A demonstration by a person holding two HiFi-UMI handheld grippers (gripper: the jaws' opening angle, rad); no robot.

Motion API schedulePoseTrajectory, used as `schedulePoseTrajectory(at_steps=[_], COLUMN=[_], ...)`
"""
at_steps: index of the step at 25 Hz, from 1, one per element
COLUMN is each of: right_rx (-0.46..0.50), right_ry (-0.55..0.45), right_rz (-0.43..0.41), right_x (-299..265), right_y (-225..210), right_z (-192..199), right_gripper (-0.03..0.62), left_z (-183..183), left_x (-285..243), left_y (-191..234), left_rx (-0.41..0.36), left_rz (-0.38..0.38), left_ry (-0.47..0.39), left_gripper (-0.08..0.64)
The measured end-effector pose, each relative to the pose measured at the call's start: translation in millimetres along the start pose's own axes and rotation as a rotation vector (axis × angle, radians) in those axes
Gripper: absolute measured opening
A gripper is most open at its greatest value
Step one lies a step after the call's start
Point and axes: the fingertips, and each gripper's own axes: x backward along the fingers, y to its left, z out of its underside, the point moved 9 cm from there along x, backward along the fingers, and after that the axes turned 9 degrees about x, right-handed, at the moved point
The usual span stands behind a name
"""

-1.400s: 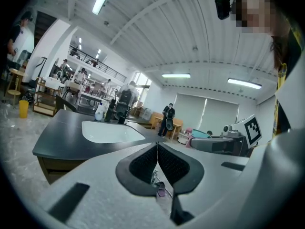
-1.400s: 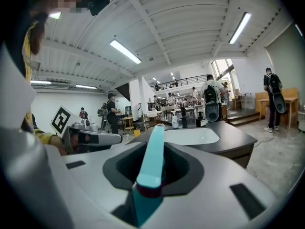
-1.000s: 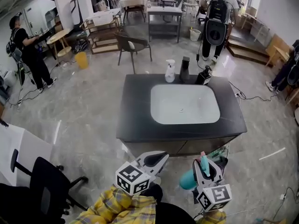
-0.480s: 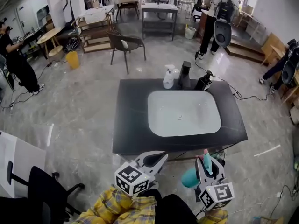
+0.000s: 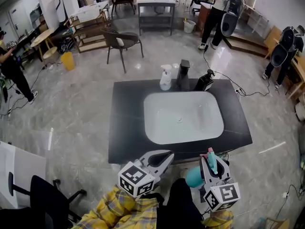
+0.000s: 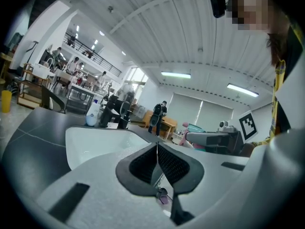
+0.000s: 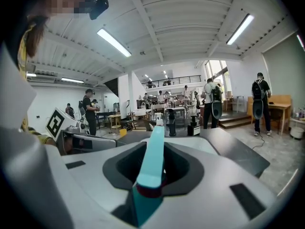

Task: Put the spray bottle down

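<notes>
A teal spray bottle [image 5: 194,181] with a pink-tipped nozzle hangs just off the near edge of the black counter [image 5: 125,128], and my right gripper [image 5: 212,169] is shut on it. In the right gripper view the bottle's teal head [image 7: 155,151] stands upright between the dark pads of the right gripper [image 7: 153,170]. My left gripper [image 5: 163,158] is beside it on the left, at the counter's near edge. Seen in the left gripper view, the left gripper [image 6: 157,157] is shut, its pads meeting with nothing between them. A white sink basin [image 5: 157,128] fills the counter's middle.
At the counter's far edge stand a white spray bottle [image 5: 165,78], a black dispenser [image 5: 183,74] and a black bottle [image 5: 205,81]. A black office chair [image 5: 40,199] is at lower left, a dark chair [image 5: 121,42] beyond the counter. People stand in the background.
Both grippers and the head view have moved toward the counter, which now lies closer beneath them. The teal bottle stays gripped on the right; the left jaws stay shut.
</notes>
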Motion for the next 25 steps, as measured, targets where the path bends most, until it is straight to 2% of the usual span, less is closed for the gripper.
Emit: schedulePoseTrajectory(at_steps=[11, 25], right_rx=[-0.004, -0.011], right_ry=[-0.04, -0.045], right_rz=[-0.077, -0.095], right_x=[-47.9, -72.8], right_y=[-81.2, -168.7], right_z=[-17.9, -17.4], right_gripper=[0.094, 0.094], left_z=[-32.4, -49.0], left_x=[-85.2, -176.8], left_y=[1.4, -3.8], left_rx=[-0.02, -0.027], left_rz=[-0.034, -0.033], left_ry=[-0.012, -0.003], left_gripper=[0.008, 0.008])
